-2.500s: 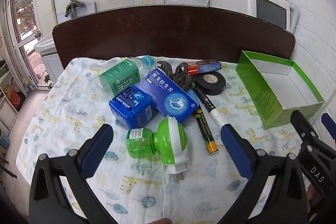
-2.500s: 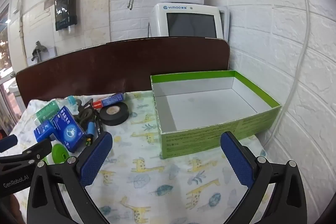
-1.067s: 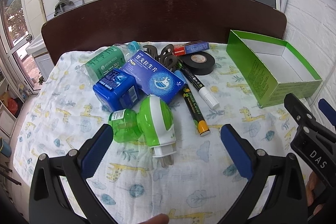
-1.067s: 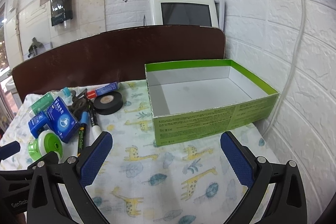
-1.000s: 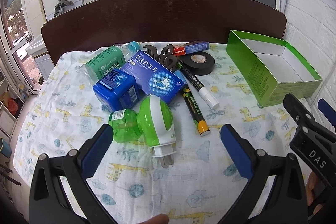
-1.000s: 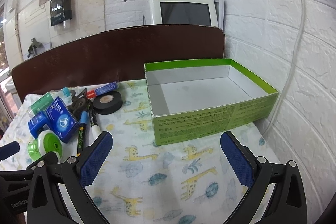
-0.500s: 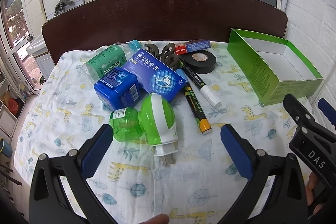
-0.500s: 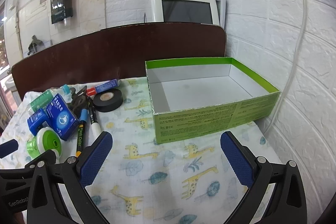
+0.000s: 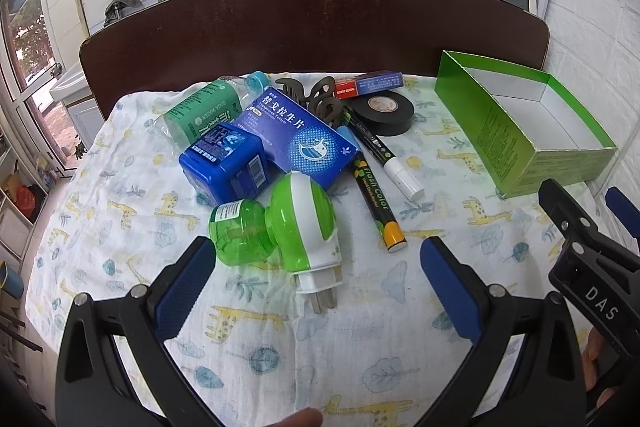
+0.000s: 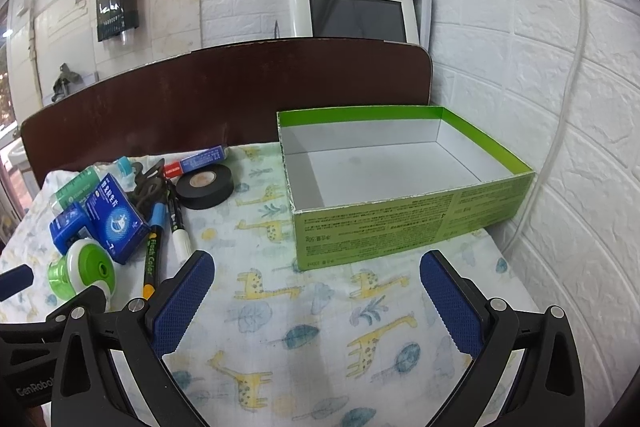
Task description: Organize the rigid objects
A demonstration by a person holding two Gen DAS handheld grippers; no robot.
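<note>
So both sets of fingers are spread wide and empty, left gripper (image 9: 312,279) lined up on the green-and-white plastic plug-in repeller (image 9: 280,225) lying just ahead on the desk, best pinched across its round body, then carried into the empty green cardboard box (image 10: 412,223).

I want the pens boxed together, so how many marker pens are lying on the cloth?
3: a yellow-tipped one, a white-capped one right of it, and a blue one mostly hidden between them. More may be hidden.
</note>
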